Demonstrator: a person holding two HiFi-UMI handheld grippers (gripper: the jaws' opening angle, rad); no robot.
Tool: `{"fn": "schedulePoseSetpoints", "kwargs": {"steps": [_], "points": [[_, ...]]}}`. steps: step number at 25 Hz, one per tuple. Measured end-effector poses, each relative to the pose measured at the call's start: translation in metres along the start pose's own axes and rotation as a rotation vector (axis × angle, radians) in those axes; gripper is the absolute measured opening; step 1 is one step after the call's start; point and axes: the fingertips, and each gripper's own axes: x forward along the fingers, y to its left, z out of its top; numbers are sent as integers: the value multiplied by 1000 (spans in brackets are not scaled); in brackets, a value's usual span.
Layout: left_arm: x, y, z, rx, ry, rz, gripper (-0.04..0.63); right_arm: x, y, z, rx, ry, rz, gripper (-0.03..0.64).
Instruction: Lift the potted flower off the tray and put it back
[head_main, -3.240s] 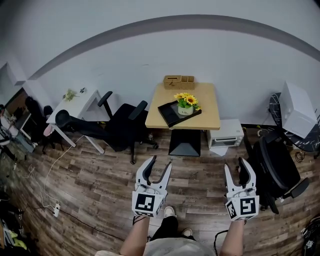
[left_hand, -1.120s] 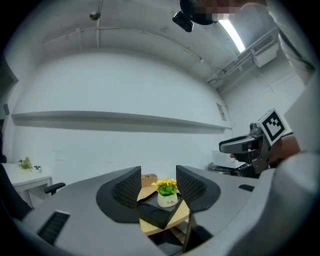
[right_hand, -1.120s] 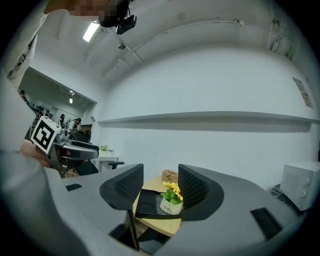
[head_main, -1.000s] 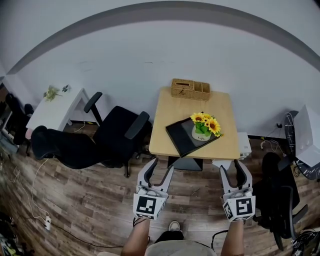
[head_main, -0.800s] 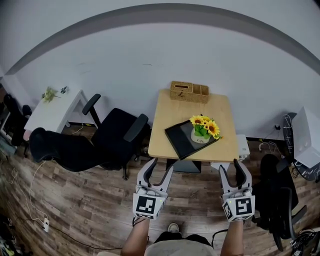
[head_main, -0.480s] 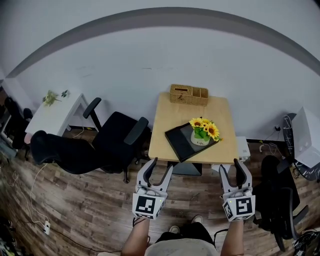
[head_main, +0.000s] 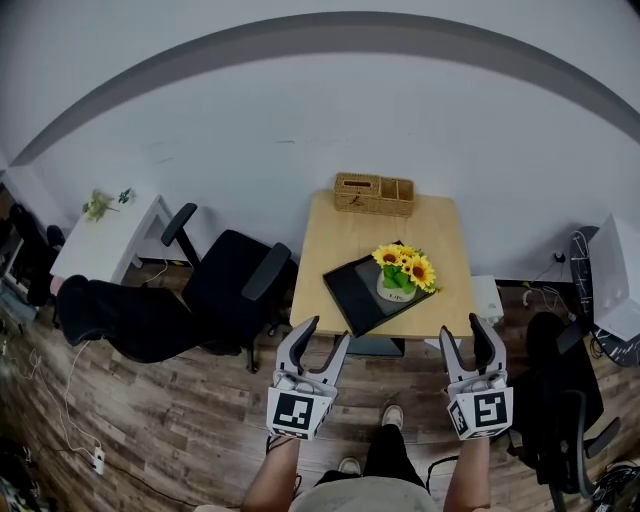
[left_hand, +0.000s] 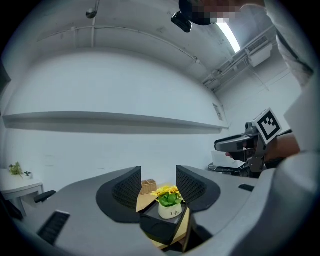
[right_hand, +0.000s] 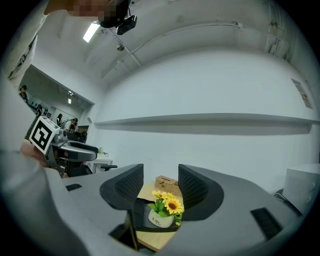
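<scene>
Potted flower (head_main: 398, 275) is shown on the tray (head_main: 350, 285) by the desk's (head_main: 330, 240) near edge. Left gripper (head_main: 325, 332) and right gripper (head_main: 467, 330) are held short of it, jaws wide apart and empty. The approach is judged in hand; next, the pot is to be reached and clasped.

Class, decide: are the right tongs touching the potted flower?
Apart. Head view: the right tongs sit open, well short of the potted flower, with bare table between them.

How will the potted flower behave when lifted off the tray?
Probably top-heavy: the sunflower heads spread wider than the white pot, so a high push may tip it. The pot looks smooth and rounded, likely rigid but slippery. Leaves and petals would probably flex.
</scene>
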Motion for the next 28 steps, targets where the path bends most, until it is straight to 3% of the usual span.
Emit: {"fn": "schedulePoseSetpoints", "kwargs": {"steps": [13, 19, 28], "points": [[105, 1, 9, 22, 13, 14, 210, 79, -77, -13, 25, 4, 38, 218], [155, 0, 15, 19, 59, 34, 210, 115, -115, -17, 47, -11, 72, 218], [225, -11, 32, 90, 43, 32, 210, 155, -174, -24, 88, -50, 81, 219]]}}
